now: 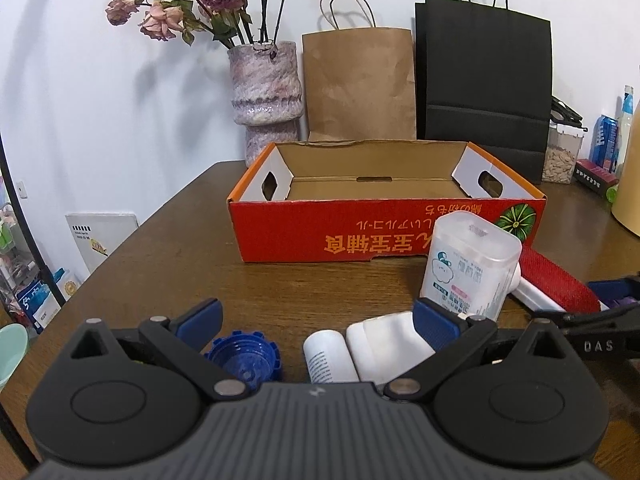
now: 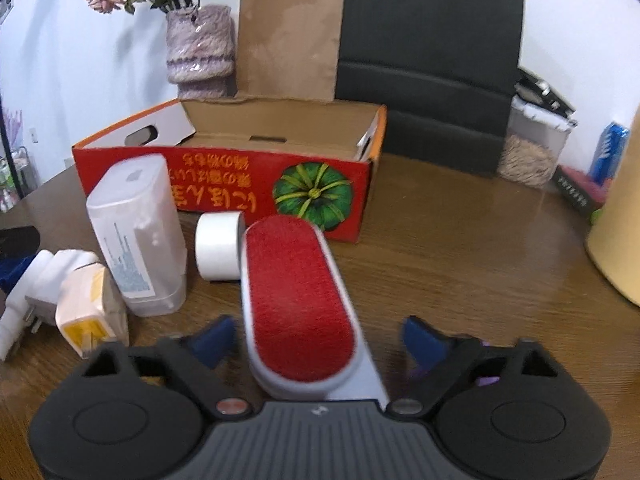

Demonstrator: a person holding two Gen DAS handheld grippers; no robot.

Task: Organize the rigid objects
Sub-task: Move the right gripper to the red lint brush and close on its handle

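A brown wooden table (image 1: 152,248) carries an open red box (image 1: 384,220) with an orange rim, white inner flaps with hand holes and a green pumpkin printed on its near wall; inside, only its bare cardboard floor shows. In front of the box the things to be sorted lie loose on the table. The left claw (image 1: 318,320) stands with its blue pads wide apart, low over the table, gripping nothing; between and just beyond its fingers lie a blue cap (image 1: 244,360), open side up, a white tube (image 1: 328,356) on its side, and a white plug (image 1: 384,344) touching or just beside the right pad. Just past that pad a clear tub (image 1: 472,268) with a printed label stands upright, near the box's front wall. To the tub's right lies the red brush (image 1: 556,284), its white handle pointing towards the tub. The right claw (image 2: 316,340) reaches over this brush (image 2: 296,304) from its near end: the red, white-rimmed pad lies lengthwise between the blue fingers, with a clear gap on the right side and the left finger just beside the rim, so the pads do not yet press on it; that view is blurred. There the tub (image 2: 136,236) stands left of the brush, a white roll (image 2: 220,248) lies between the brush and the box (image 2: 240,176), and the plug (image 2: 44,280) with a yellow-marked adapter (image 2: 88,312) lies at far left. Behind the box stand a vase (image 1: 266,92) of dried roses, a brown bag (image 1: 360,84) and a black bag (image 1: 484,80) against the wall.
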